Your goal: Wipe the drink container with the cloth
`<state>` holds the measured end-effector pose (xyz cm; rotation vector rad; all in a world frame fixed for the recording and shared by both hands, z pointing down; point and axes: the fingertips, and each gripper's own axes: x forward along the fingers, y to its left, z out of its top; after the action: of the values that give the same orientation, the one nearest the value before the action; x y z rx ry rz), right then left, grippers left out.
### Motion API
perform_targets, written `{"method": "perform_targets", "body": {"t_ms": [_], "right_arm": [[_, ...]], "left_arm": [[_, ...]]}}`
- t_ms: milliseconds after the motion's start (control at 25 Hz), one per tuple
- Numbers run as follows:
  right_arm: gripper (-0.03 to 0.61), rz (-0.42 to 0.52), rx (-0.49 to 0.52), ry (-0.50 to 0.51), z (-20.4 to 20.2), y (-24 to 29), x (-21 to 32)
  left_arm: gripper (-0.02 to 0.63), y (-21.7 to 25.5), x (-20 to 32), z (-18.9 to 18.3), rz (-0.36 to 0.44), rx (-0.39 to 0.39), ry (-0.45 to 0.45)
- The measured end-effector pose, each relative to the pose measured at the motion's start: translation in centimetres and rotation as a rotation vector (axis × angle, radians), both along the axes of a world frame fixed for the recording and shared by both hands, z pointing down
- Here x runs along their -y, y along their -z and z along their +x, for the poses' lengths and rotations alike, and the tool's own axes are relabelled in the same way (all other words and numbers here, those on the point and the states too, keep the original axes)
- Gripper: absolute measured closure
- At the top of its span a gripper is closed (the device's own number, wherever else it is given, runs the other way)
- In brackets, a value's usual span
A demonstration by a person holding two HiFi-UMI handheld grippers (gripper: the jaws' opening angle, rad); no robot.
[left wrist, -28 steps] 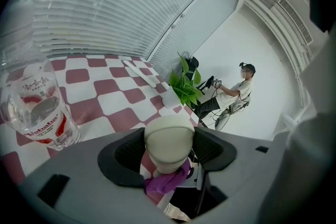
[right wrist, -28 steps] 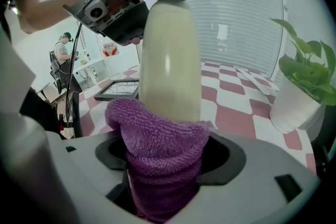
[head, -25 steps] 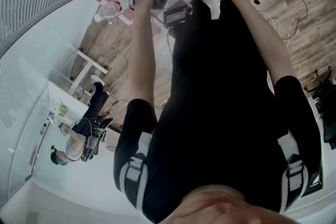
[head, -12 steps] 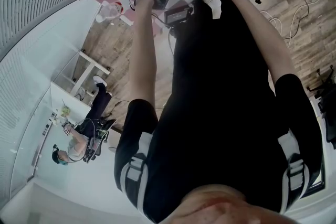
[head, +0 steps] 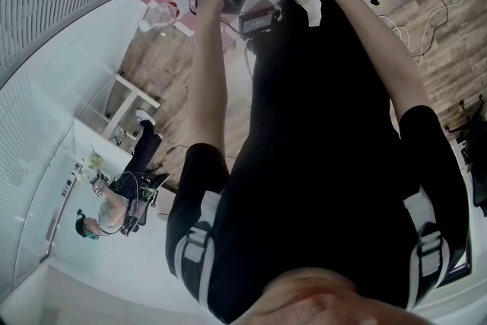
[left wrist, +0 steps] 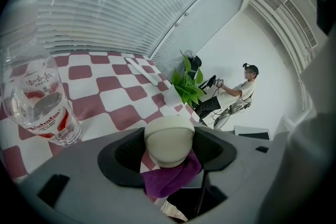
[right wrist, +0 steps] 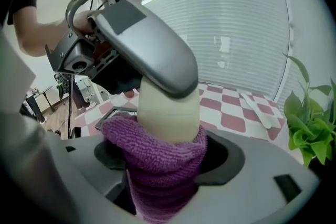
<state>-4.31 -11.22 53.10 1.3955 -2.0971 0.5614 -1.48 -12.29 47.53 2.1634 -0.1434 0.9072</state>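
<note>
While the left gripper clamps the container, I work the cloth over it with the right gripper.

- Left jaws: closed on the cream body, one on each side, with its rounded end towards that gripper's camera.
- Right jaws: closed on the purple cloth, which wraps one end of the container like a collar.
- Container position: held between both grippers over the near part of the checked table. It appears to be lifted clear and not set down.

Judgement on the step: wiping is under way, with the cloth covering one band of the body. The part under the left jaws cannot be reached in this grip.

Procedure for a good pass:
1. Hold the left grip firm. The smooth, rounded body is likely to slip or twist if the cloth drags hard.
2. Slide the cloth along the body with moderate pressure; do not squeeze at one spot.
3. Rotate the right gripper round the body to reach the far side.
4. Regrip with the left gripper to expose the covered part, then wipe it.

Caution: a water bottle stands on the table at the left, and a plant at the far side. Use short strokes so that neither is struck.
</note>
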Motion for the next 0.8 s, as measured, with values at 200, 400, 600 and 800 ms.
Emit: {"method": "perform_targets", "body": {"t_ms": [200, 400, 600, 800], "right_arm": [[0.225, 0.033, 0.000, -0.002, -0.3, 1.5, 1.0], [0.225, 0.058, -0.011, -0.023, -0.3, 2.6, 1.8], [0.225, 0.121, -0.064, -0.089, 0.1, 2.8, 2.1], [0.225, 0.187, -0.126, -0.142, 0.4, 2.1, 1.9]], "left_arm": [[0.311, 0.0, 0.0, 0.0, 0.002, 0.004, 0.003], [0.311, -0.1, 0.0, 0.0, 0.005, 0.007, 0.002], [0.311, -0.1, 0.1, 0.2, -0.009, 0.025, 0.006], [0.311, -0.2, 0.1, 0.2, -0.032, 0.038, 0.021]]}}
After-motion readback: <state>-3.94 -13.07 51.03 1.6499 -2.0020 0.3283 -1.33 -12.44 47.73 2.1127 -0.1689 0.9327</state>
